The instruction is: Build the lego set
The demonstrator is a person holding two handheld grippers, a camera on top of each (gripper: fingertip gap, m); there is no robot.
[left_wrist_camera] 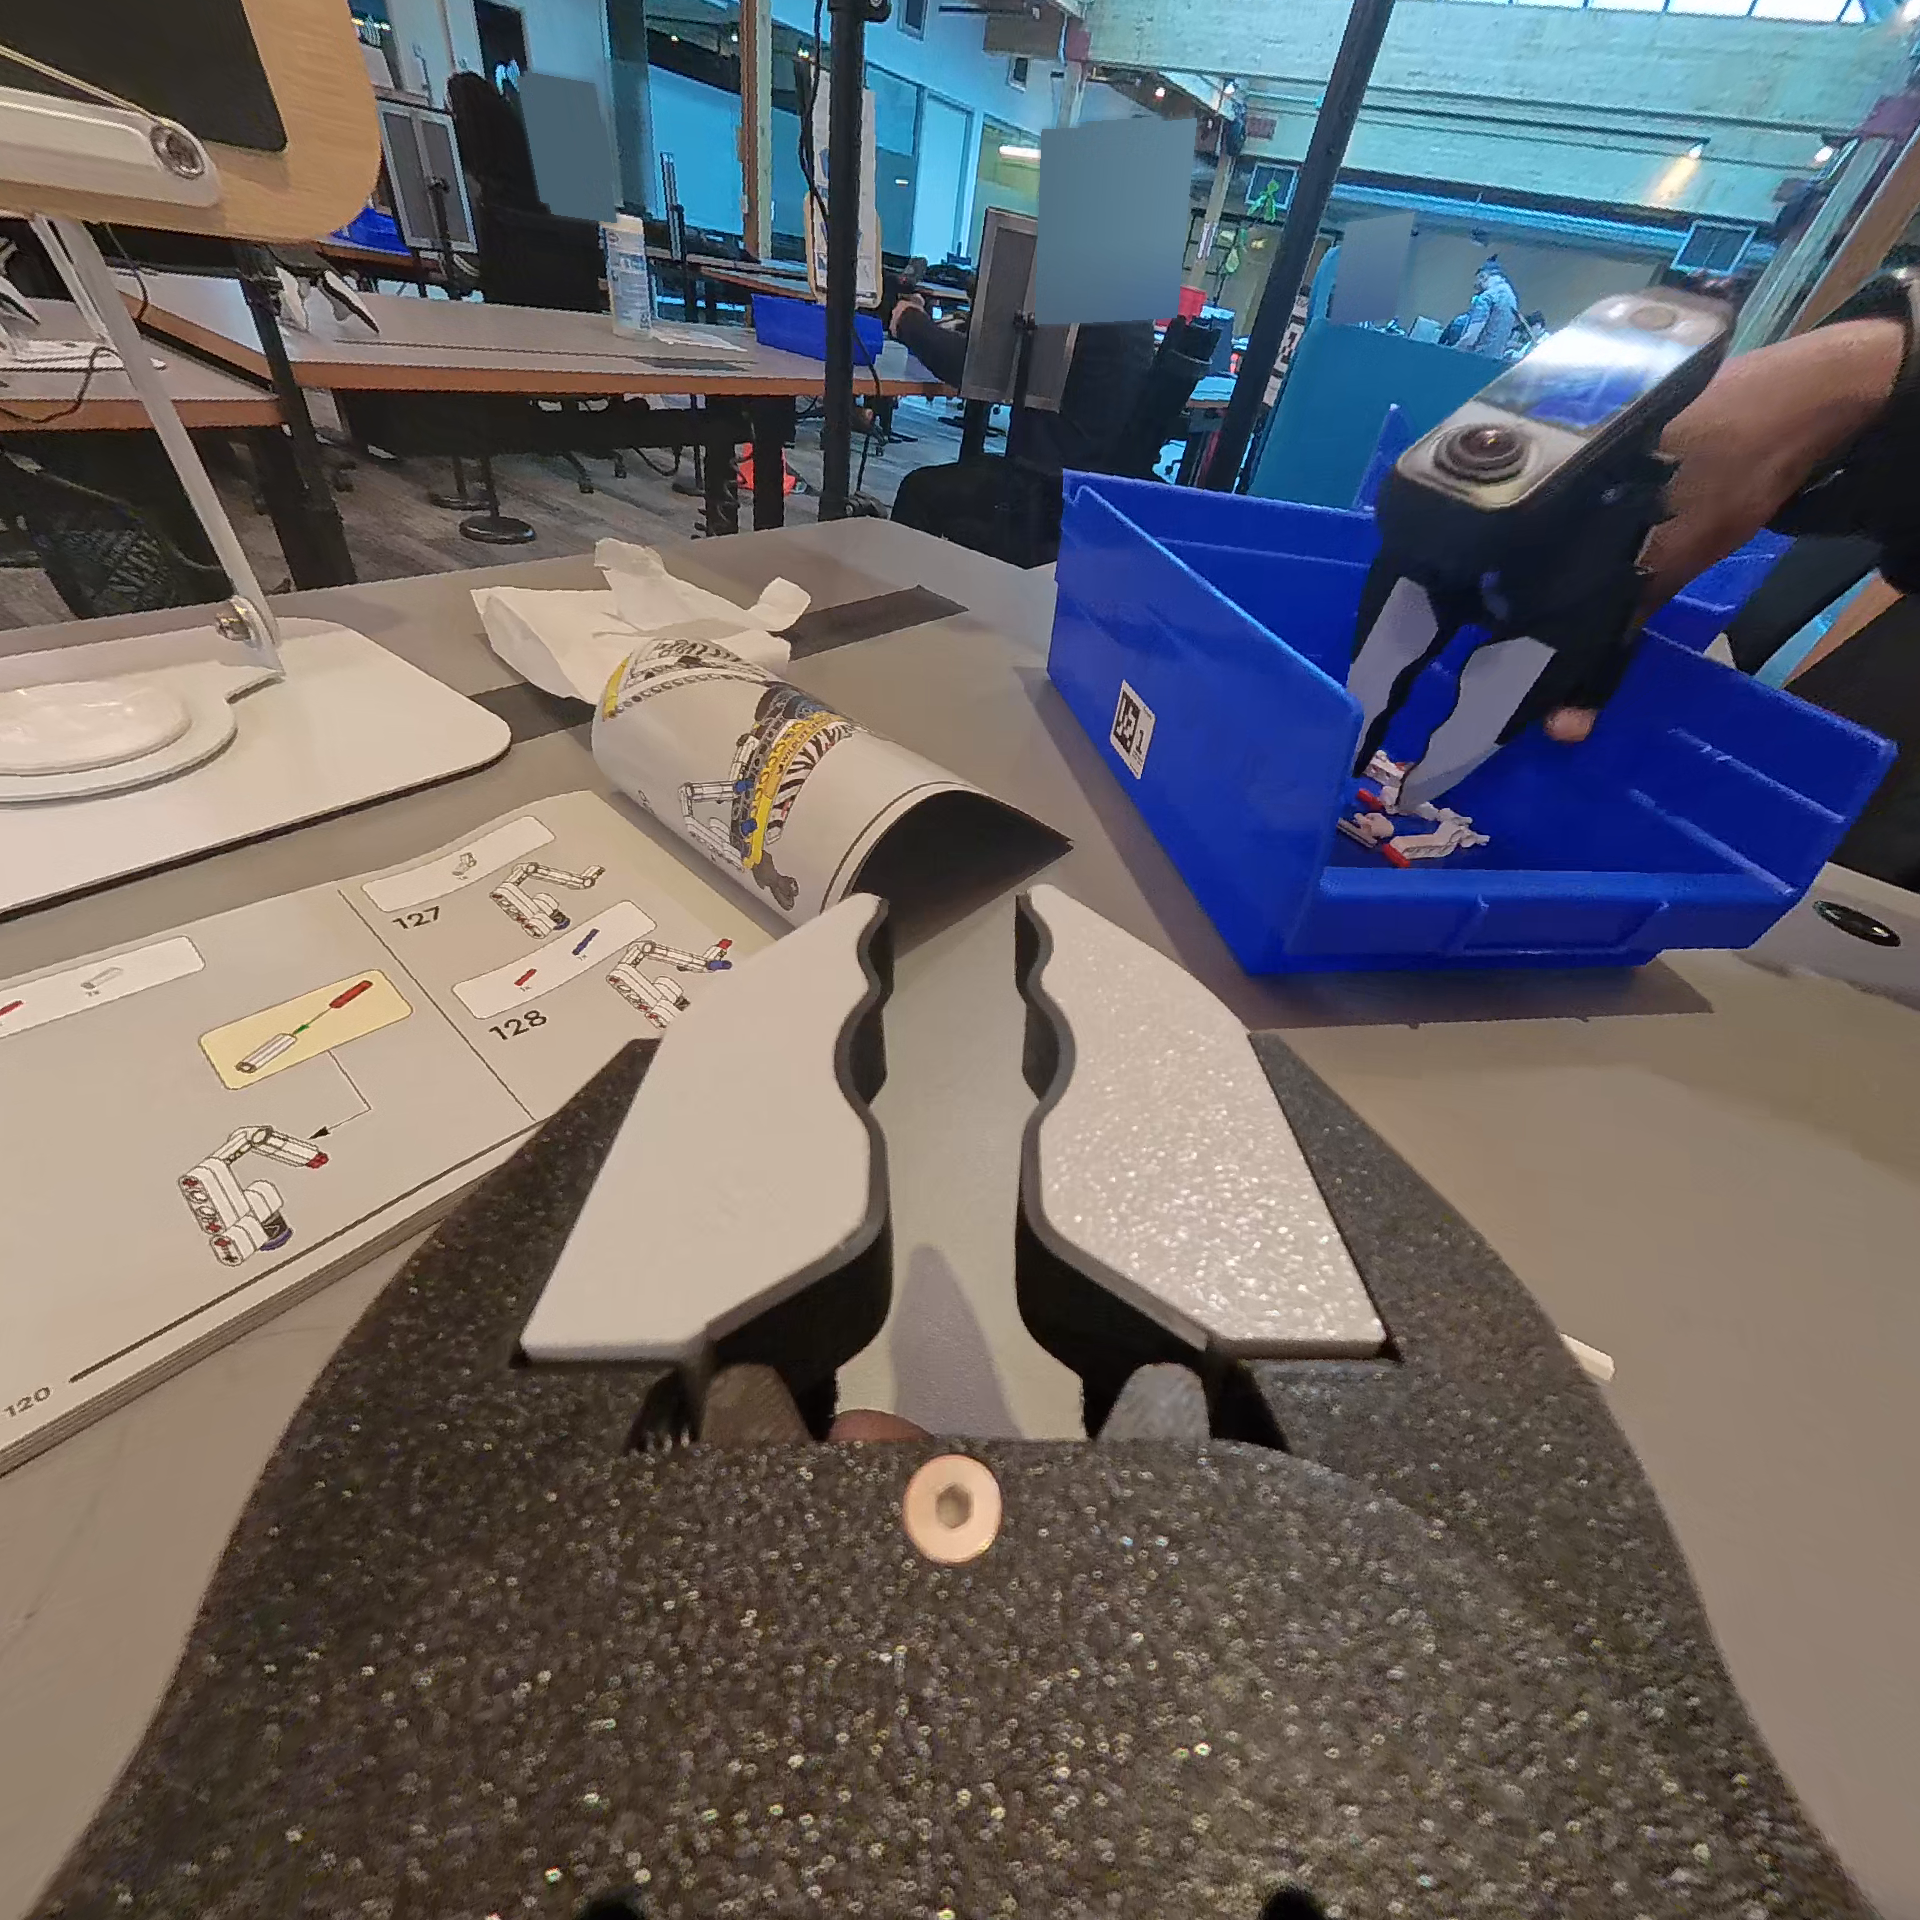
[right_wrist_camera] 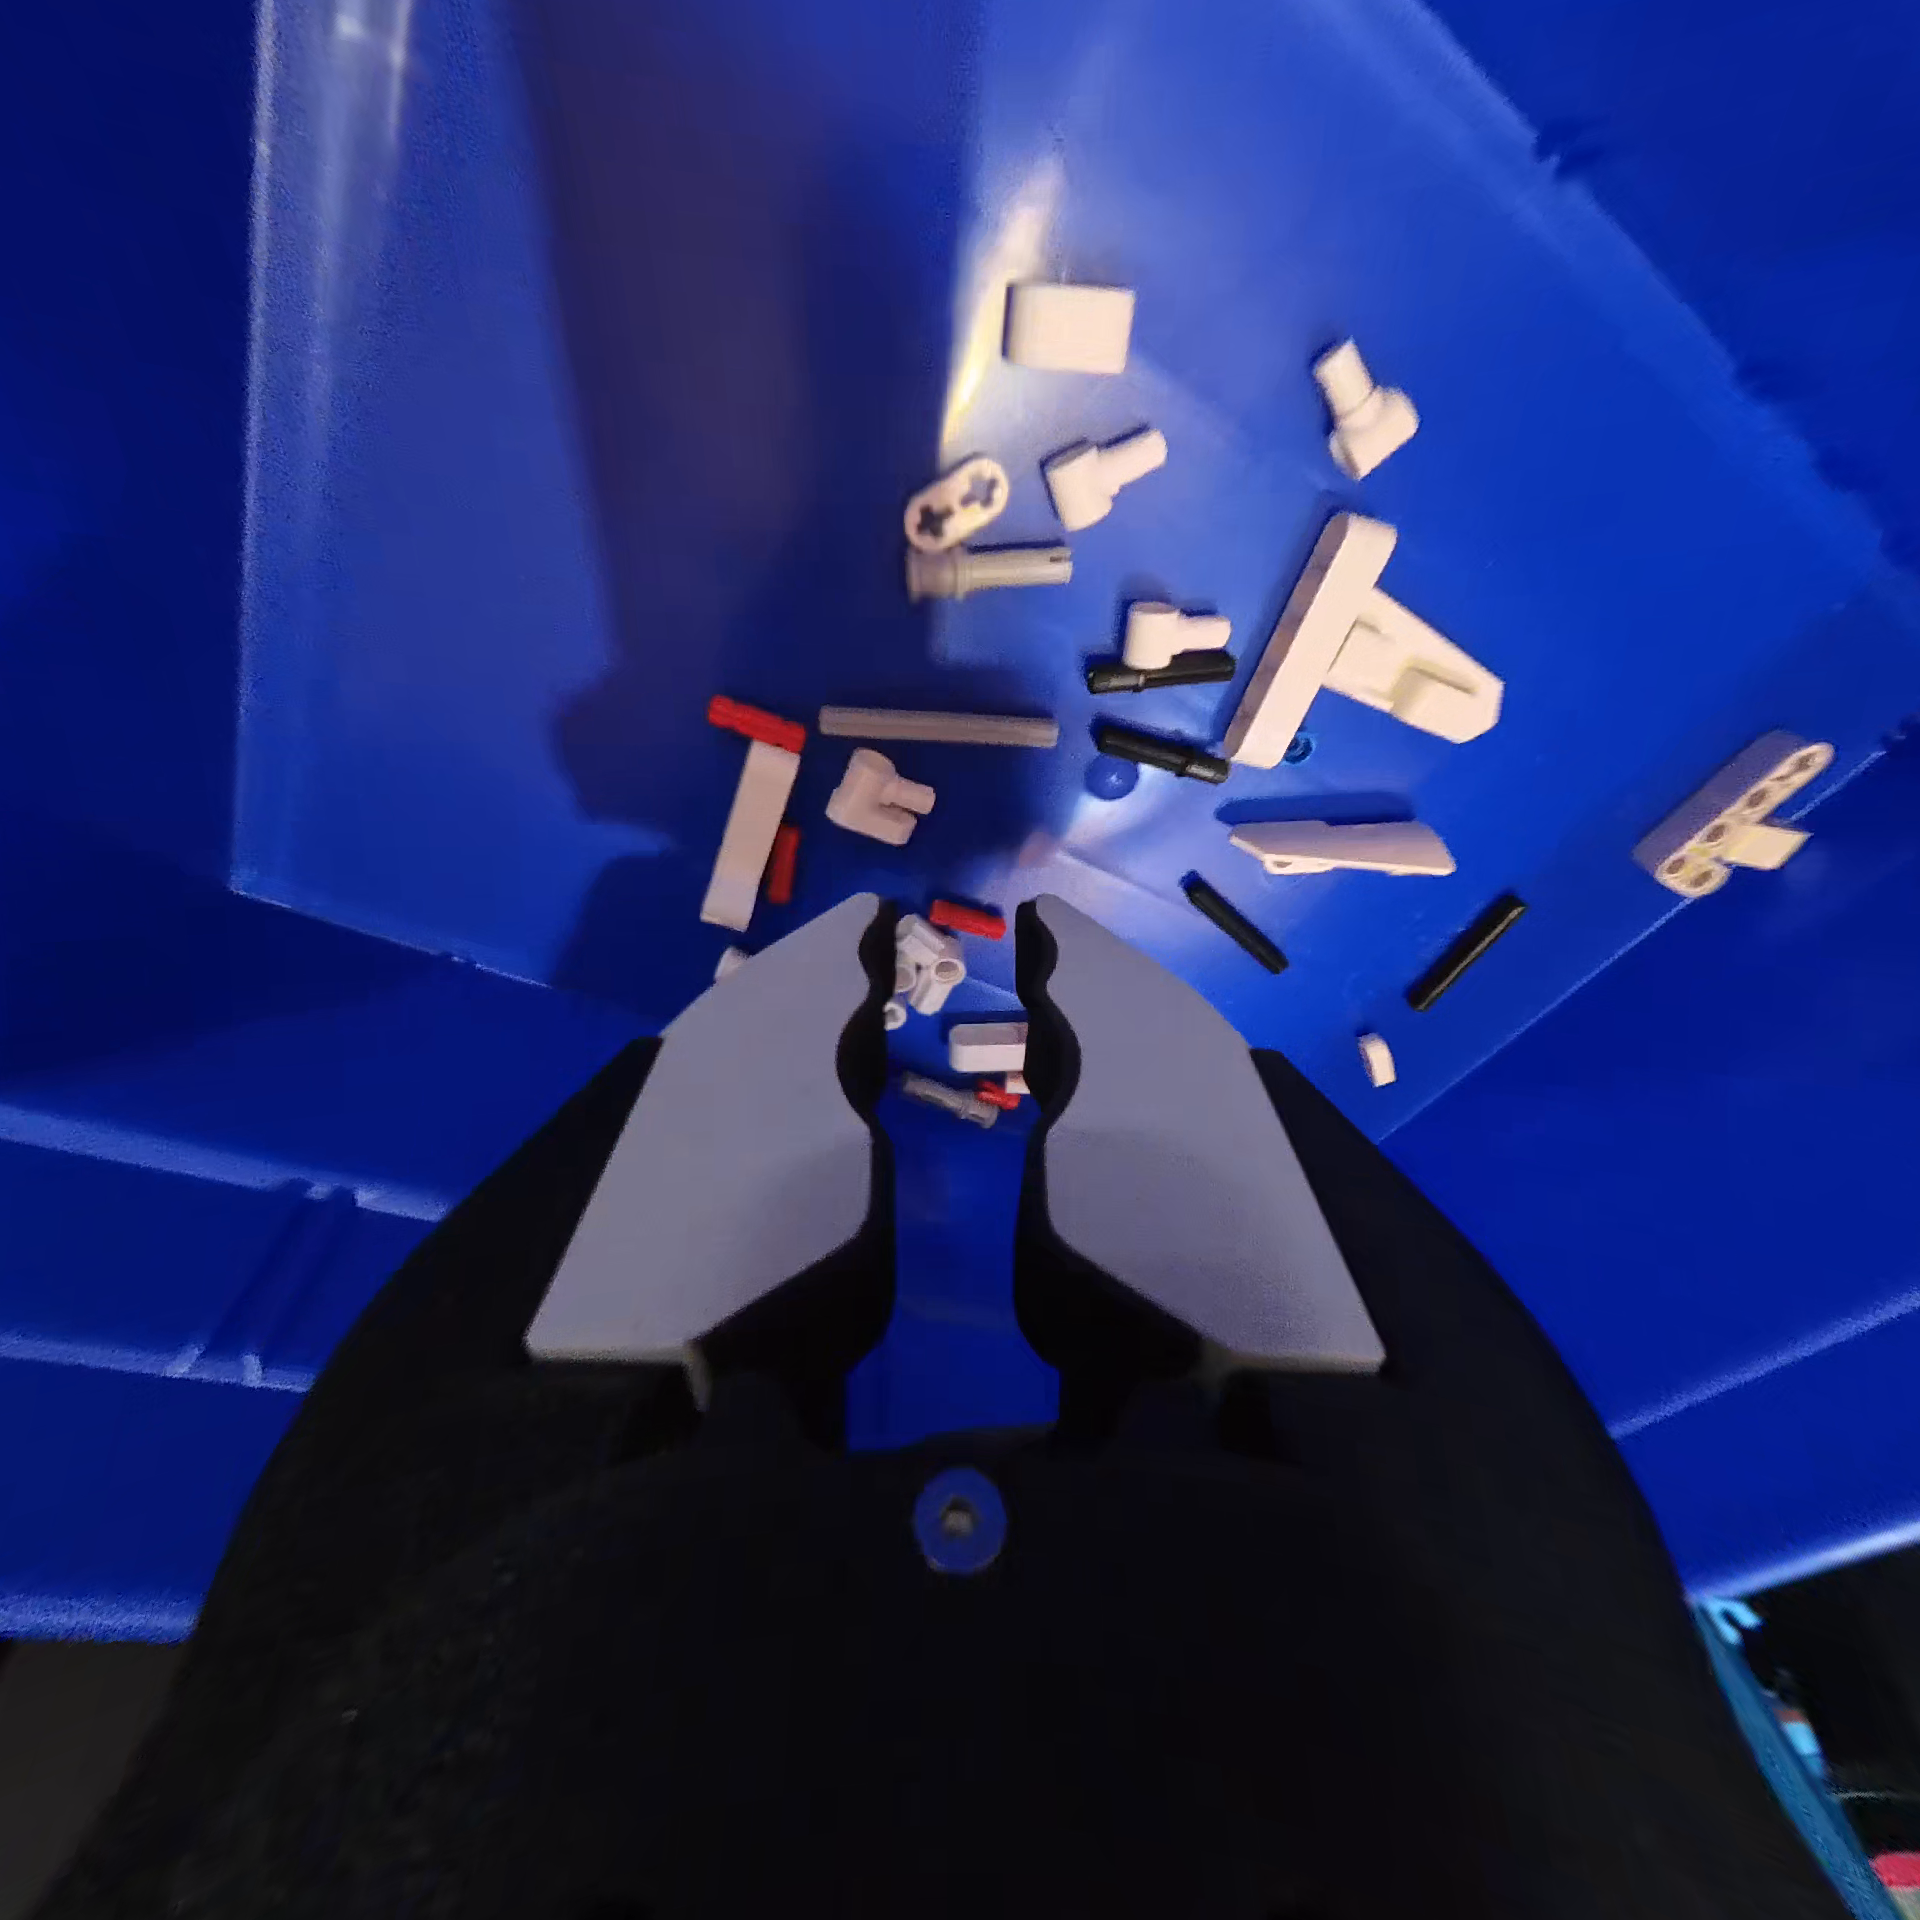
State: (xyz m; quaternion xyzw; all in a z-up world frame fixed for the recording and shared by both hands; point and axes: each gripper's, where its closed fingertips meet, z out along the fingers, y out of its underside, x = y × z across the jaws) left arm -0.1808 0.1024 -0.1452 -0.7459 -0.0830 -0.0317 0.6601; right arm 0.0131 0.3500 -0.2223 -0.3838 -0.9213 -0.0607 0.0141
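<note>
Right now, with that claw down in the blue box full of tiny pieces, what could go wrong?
1. The right gripper sits open over several crowded bits: a small white connector and a red pin lie between its fingers, so it might grab two or nudge them away.
2. Its fingers are near the blue bin wall and could bump it.

Left tool (left_wrist_camera: pixel 951 914) hangs over the worktop (left_wrist_camera: pixel 1507 1195), instruction booklet (left_wrist_camera: pixel 260 1091) on its left, curled page (left_wrist_camera: pixel 790 790) just ahead, bin (left_wrist_camera: pixel 1226 665) off to the right. Right tool (right_wrist_camera: pixel 948 920) sits down inside that bin, loose building pieces (right_wrist_camera: pixel 1351 644) scattered ahead and between its fingers.
</note>
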